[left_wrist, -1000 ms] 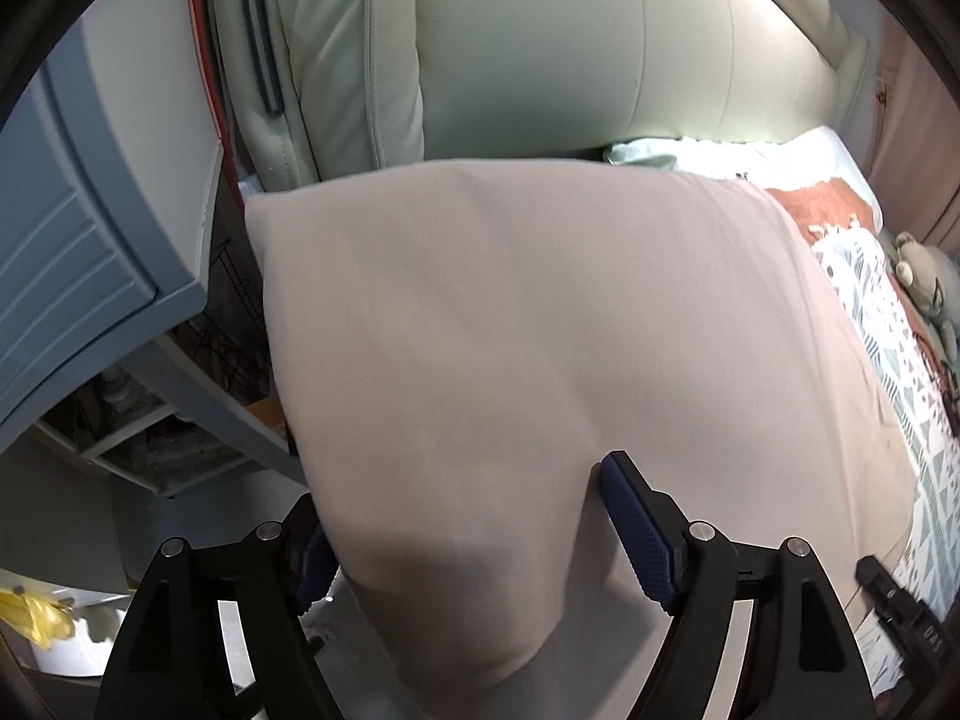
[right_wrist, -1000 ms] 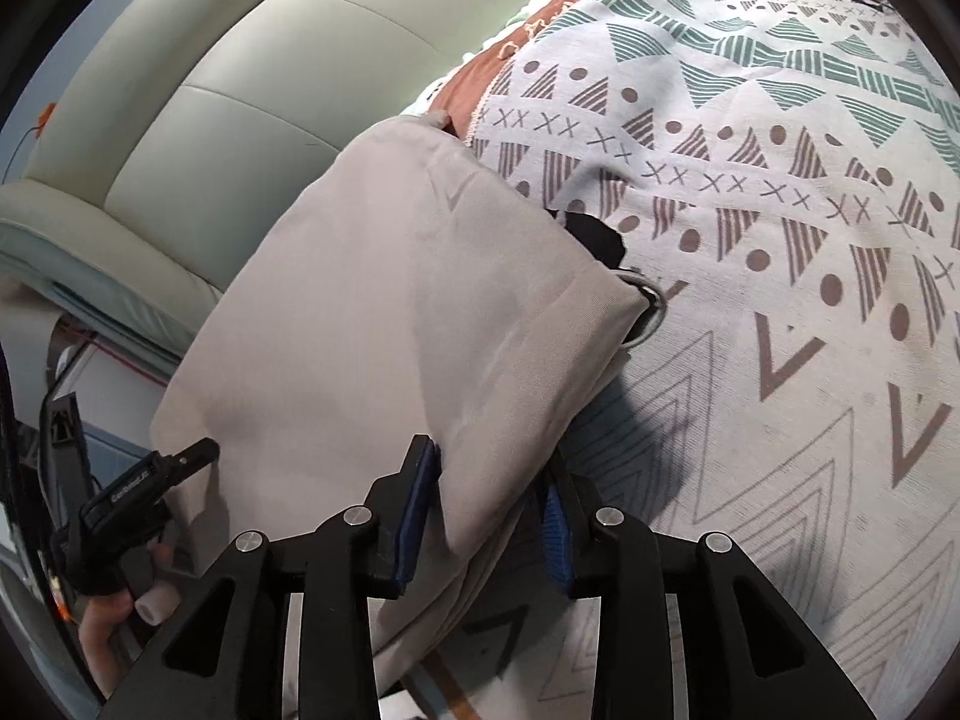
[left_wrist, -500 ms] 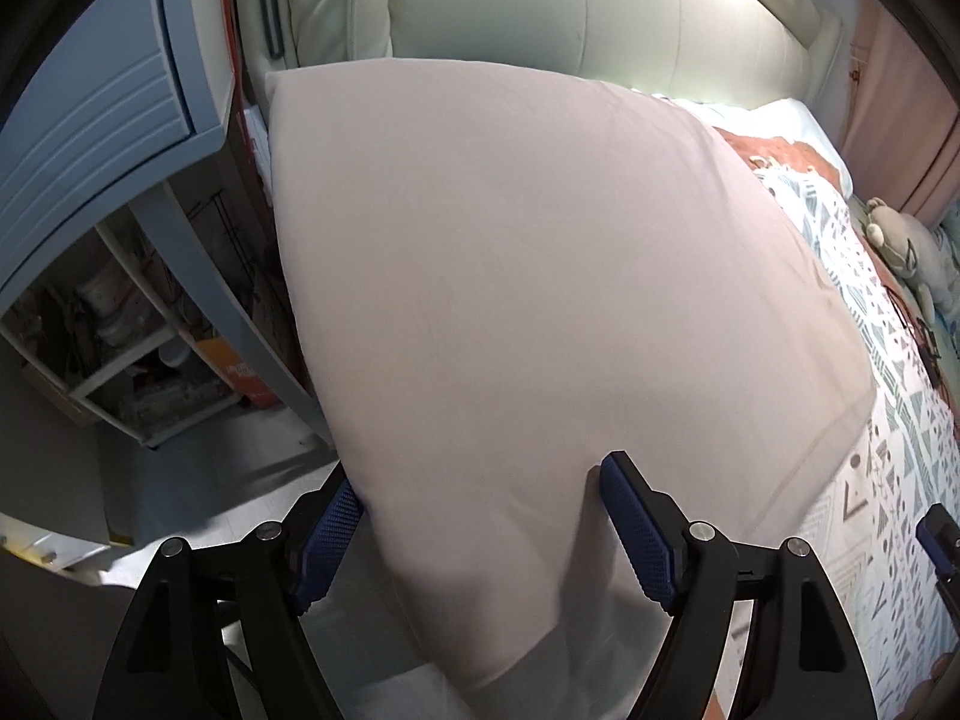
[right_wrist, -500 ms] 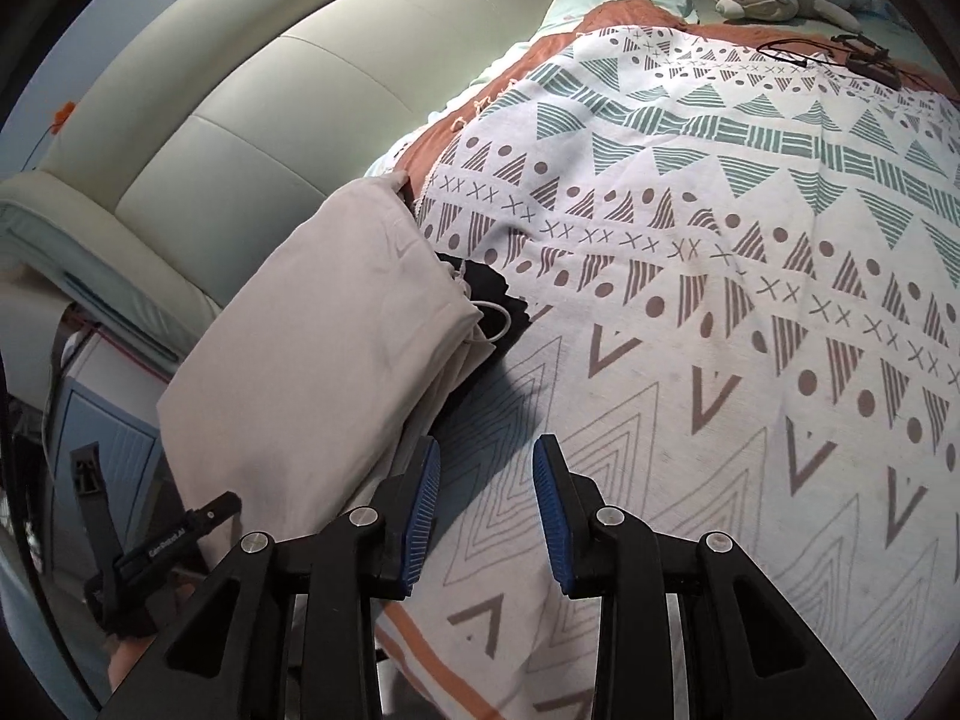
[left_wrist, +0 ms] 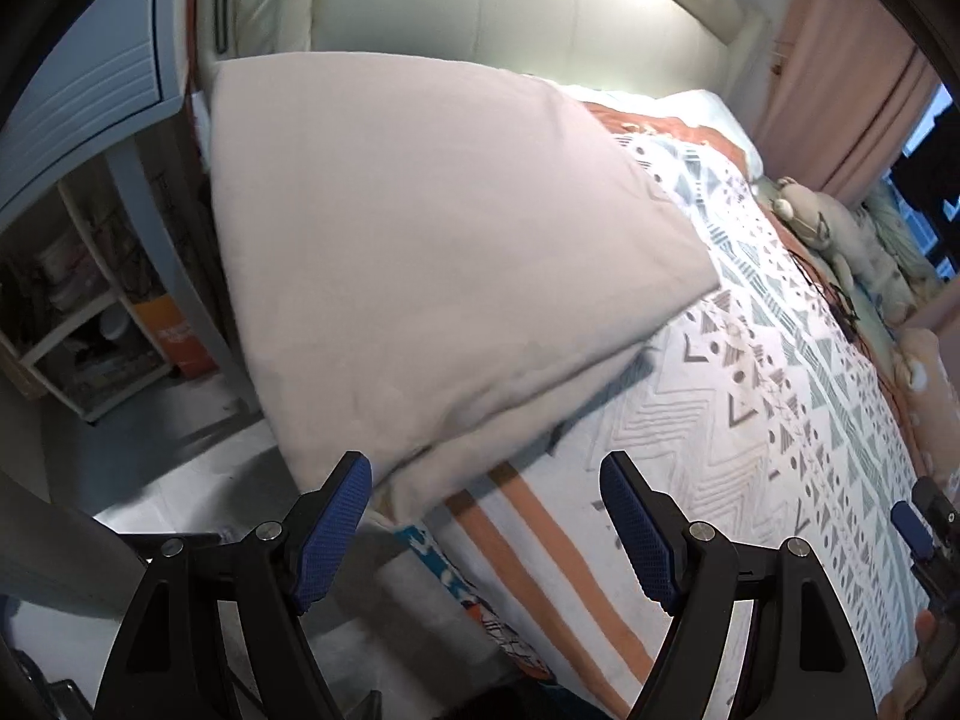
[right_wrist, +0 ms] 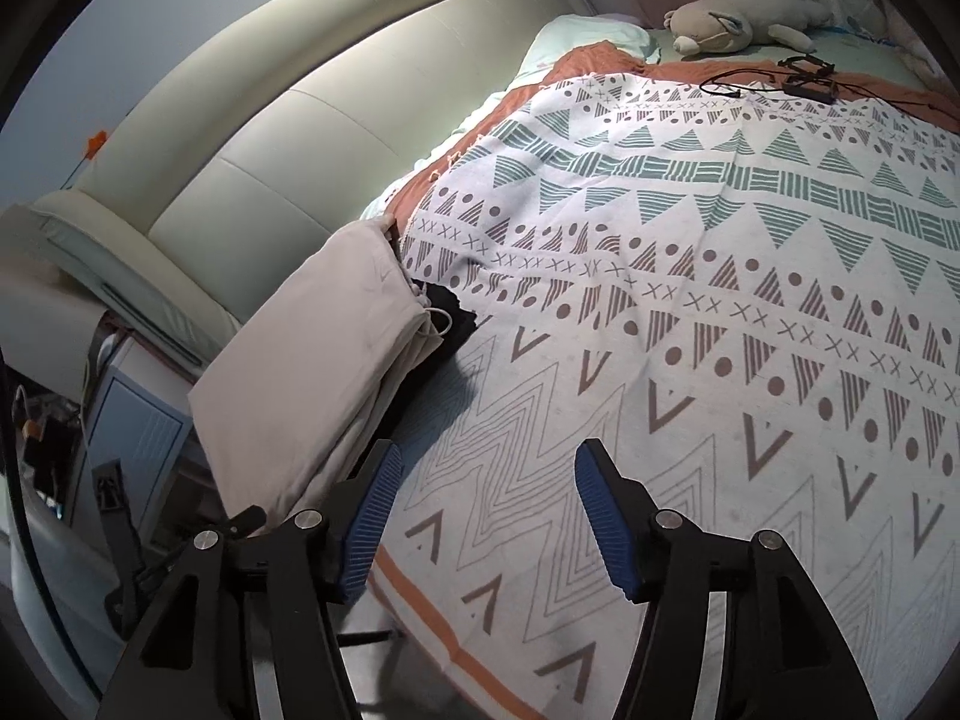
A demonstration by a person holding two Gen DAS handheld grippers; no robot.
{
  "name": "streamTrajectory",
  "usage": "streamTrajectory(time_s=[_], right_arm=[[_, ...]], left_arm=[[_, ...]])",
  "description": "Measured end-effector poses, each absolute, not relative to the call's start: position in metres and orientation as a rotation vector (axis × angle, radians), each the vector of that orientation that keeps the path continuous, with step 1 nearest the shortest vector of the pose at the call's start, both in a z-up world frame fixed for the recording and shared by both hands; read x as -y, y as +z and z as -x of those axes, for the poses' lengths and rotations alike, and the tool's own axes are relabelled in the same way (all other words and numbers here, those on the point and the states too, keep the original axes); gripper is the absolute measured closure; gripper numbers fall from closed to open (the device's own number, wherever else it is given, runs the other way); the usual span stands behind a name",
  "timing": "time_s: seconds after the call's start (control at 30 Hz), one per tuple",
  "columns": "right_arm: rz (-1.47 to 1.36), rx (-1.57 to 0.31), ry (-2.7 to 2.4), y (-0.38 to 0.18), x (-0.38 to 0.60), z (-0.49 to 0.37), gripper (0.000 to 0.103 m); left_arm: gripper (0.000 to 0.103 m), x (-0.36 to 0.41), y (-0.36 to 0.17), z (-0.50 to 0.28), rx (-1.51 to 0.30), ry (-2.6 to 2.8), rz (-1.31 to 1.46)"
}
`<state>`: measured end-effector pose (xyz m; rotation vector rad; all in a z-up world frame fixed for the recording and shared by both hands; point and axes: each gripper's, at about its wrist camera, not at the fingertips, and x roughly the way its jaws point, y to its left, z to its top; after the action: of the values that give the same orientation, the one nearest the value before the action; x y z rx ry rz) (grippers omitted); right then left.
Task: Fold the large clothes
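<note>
the folded beige garment [left_wrist: 432, 252] lies at the bed's [right_wrist: 690, 396] corner by the headboard [right_wrist: 300, 120]. left gripper [left_wrist: 486, 516] stands apart, empty. right gripper [right_wrist: 480, 510] has just been opening, nothing between its jaws.

Matt beige cloth garment [left_wrist: 432, 252], woven patterned bedspread [right_wrist: 690, 360], smooth padded leather-like headboard [right_wrist: 312, 138], plush toy [right_wrist: 738, 18]

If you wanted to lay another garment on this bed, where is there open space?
The patterned blanket lies bare between the folded beige garment and the stuffed toy near the pillow. It is crowded along the bed's corner by the headboard, and by the black cables.
</note>
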<state>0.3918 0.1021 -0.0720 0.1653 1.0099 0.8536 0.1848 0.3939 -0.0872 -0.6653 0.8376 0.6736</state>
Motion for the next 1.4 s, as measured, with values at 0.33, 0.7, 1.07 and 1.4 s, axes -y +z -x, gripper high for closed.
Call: streamTrajectory(time_s=[0.33,0.7,1.07,1.4], right_arm=[[-0.151,-0.885,0.802,-0.038,-0.012,-0.349,0.016],[-0.114,-0.754,0.689,-0.016,0.091,-0.277,0.003],[-0.080,-0.608,0.514,-0.013,0.180,-0.186,0.003],[-0.079,-0.523,0.411,-0.017,0.235,-0.113,0.003]], left_arm=[[0.014,-0.305,-0.032,-0.171,-0.682,0.552,0.544],[0.001,-0.203,0.019,-0.126,-0.536,0.394,0.344],[0.001,-0.127,0.025,-0.060,-0.473,0.299,0.169],[0.001,-0.092,0.016,-0.004,-0.399,0.226,0.100]])
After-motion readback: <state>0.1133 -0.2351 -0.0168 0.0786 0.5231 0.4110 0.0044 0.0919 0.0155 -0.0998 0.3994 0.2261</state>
